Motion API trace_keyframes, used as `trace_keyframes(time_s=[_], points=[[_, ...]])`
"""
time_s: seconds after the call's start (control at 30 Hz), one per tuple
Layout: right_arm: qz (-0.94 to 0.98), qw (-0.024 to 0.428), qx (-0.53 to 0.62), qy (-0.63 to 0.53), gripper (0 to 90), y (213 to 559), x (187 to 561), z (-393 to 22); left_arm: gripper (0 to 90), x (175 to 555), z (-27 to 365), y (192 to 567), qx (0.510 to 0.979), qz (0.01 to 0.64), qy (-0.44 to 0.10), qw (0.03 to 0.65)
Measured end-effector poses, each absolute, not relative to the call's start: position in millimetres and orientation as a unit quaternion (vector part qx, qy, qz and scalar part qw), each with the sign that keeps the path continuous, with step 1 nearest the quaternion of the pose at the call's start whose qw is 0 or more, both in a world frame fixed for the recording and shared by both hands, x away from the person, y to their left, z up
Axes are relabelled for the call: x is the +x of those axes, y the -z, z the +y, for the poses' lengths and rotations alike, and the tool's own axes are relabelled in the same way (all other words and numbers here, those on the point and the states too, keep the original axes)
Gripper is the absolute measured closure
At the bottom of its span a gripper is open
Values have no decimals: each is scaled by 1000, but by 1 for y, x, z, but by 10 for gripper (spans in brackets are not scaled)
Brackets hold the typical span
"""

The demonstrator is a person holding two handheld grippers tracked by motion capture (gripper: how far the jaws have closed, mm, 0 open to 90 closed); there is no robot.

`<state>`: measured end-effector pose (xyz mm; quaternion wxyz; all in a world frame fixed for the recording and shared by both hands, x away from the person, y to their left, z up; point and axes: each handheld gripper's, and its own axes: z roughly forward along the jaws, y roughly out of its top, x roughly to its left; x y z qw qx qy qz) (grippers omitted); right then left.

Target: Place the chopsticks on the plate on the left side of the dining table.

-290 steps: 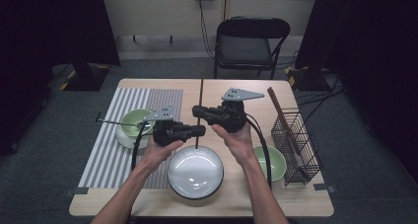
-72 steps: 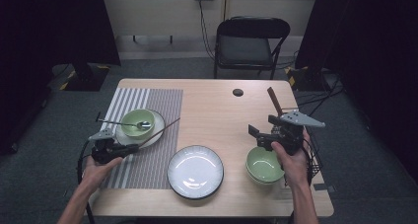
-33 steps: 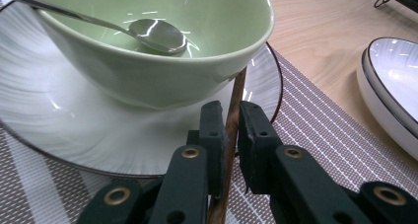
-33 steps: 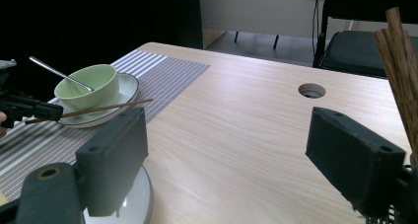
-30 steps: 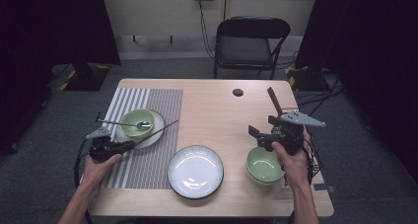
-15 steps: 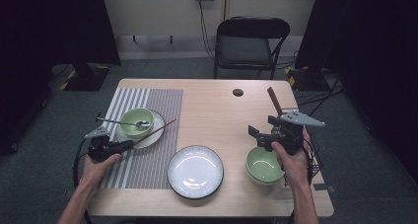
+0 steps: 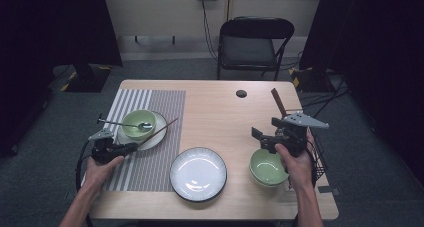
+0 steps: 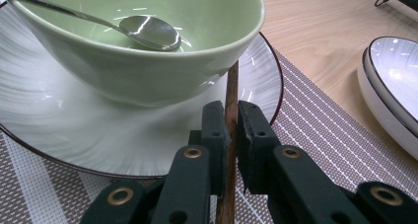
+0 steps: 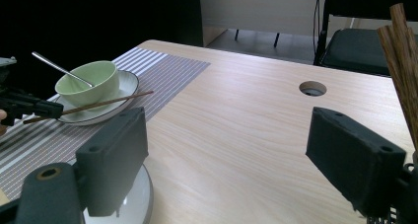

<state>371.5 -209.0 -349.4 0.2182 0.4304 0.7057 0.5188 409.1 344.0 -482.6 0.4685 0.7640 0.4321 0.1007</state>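
Left hand-held gripper (image 8: pixel 230 135): at lower left of the high view, jaws clamped on a chopstick (image 8: pixel 230 105).
Chopstick: it lay across the white plate (image 8: pixel 59 130), its far end over the striped placemat (image 7: pixel 150 162), close beside the green bowl (image 8: pixel 148 61) with a spoon (image 8: pixel 148 31).
Right hand-held gripper (image 9: pixel 226 155): at right of the high view, jaws wide and holding nothing, above a second green bowl (image 7: pixel 267 168).
Open room: bare desk (image 7: pixel 215 117) in the upper centre; a dark-rimmed plate (image 7: pixel 198 173) sat near the lower edge.
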Motion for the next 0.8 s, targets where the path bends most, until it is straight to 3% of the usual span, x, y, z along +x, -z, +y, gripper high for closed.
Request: trace_keyframes(time_s=[0.23, 0.8], points=[[706, 218, 430, -519, 152, 349, 372, -209, 819, 410, 344, 483, 759, 436, -97, 473], [709, 217, 433, -512, 153, 352, 373, -211, 688, 397, 350, 465, 735, 436, -110, 507]])
